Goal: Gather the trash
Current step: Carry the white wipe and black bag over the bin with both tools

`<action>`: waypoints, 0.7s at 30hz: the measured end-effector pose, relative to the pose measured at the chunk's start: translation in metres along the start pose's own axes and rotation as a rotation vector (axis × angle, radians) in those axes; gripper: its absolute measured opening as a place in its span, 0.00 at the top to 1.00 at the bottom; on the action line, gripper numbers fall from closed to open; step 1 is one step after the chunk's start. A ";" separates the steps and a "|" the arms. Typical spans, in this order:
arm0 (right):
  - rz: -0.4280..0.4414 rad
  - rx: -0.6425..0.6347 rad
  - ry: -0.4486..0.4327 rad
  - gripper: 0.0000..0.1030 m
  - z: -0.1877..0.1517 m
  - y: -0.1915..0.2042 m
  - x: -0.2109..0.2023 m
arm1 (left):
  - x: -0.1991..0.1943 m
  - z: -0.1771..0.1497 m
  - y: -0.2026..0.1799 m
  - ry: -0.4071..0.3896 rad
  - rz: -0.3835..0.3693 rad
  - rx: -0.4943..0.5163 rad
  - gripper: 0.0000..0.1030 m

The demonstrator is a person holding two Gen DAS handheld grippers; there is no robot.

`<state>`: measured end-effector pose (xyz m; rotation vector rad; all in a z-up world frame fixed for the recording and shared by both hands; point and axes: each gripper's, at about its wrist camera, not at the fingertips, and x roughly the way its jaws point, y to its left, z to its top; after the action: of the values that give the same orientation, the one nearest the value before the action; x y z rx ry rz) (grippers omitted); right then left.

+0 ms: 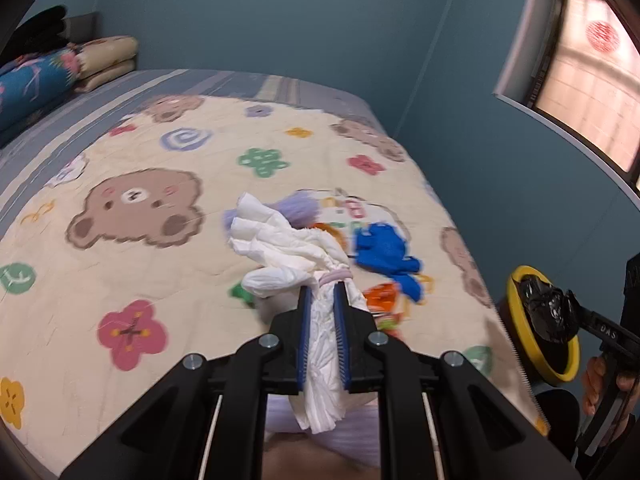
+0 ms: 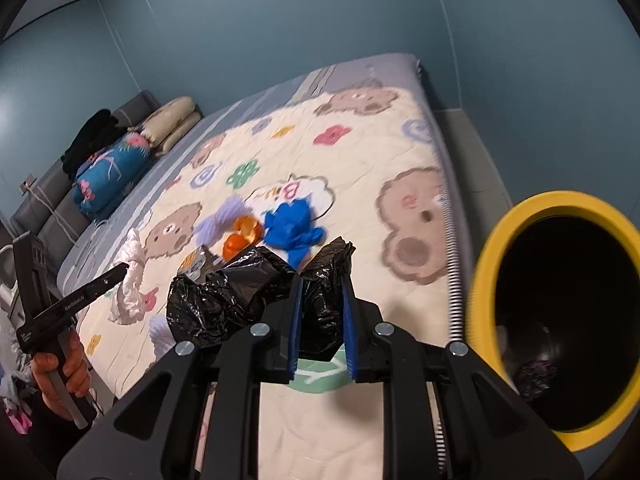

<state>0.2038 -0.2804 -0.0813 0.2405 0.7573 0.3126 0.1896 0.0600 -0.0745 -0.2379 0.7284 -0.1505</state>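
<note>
My left gripper (image 1: 323, 286) is shut on a crumpled white tissue (image 1: 280, 244), held above the bed; it also shows in the right wrist view (image 2: 130, 284). My right gripper (image 2: 320, 280) is shut on the black bin liner (image 2: 236, 292) of a yellow-rimmed bin (image 2: 496, 248) held at the bed's right edge, its dark mouth open; the bin also shows in the left wrist view (image 1: 516, 320). On the quilt lie a blue crumpled glove (image 2: 292, 228), orange peel (image 2: 240, 236) and a purple fluffy piece (image 2: 218, 216).
The bear-print quilt (image 2: 360, 152) covers the bed. Folded blankets and a blue floral pillow (image 2: 108, 176) sit at the headboard. Blue walls surround the bed and a window (image 1: 592, 80) is at the right. A small silver wrapper (image 2: 200, 260) lies by the peel.
</note>
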 end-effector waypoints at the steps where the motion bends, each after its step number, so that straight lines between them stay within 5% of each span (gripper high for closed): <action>1: -0.004 0.002 -0.011 0.83 0.001 -0.003 -0.006 | 0.000 0.001 -0.007 -0.001 -0.009 0.010 0.89; 21: -0.147 0.103 -0.202 0.83 0.025 -0.089 -0.104 | 0.018 0.034 -0.180 -0.020 -0.222 0.281 0.89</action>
<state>0.1671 -0.4031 -0.0260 0.3068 0.5881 0.1085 0.2162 -0.1115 -0.0142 -0.0509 0.6509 -0.4574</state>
